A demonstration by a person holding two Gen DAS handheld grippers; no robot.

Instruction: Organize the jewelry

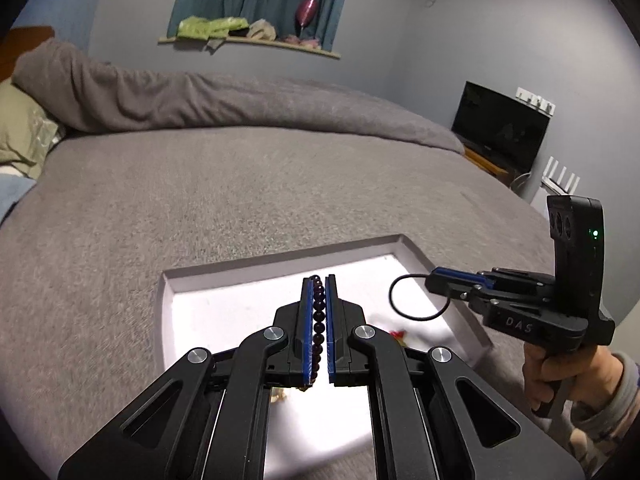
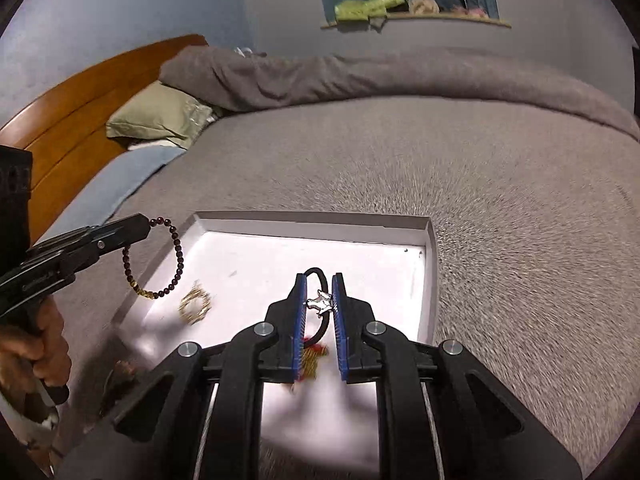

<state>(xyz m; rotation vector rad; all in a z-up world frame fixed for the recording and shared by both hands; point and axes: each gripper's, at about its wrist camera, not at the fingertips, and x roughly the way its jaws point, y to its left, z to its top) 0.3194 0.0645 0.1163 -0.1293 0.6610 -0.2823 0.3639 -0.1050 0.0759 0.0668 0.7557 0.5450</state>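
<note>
My left gripper (image 1: 319, 280) is shut on a dark red bead bracelet (image 1: 319, 320) and holds it above the white tray (image 1: 280, 268). In the right wrist view the left gripper (image 2: 140, 226) is at the left, with the bracelet (image 2: 178, 258) hanging from it over the tray's (image 2: 320, 220) left edge. My right gripper (image 2: 320, 280) is shut on a black cord loop with a silver charm (image 2: 320, 301). In the left wrist view the right gripper (image 1: 434, 276) holds the black loop (image 1: 416, 298) over the tray's right side. A gold piece (image 2: 195, 304) and a red-and-gold piece (image 2: 314, 354) lie in the tray.
The tray sits on a grey bedspread (image 1: 200, 184). A folded grey duvet (image 1: 200, 96) and green pillow (image 2: 160, 118) lie at the far side by a wooden headboard (image 2: 80, 92). A dark monitor (image 1: 500, 124) stands at the right. A shelf (image 1: 248, 40) with clutter hangs on the wall.
</note>
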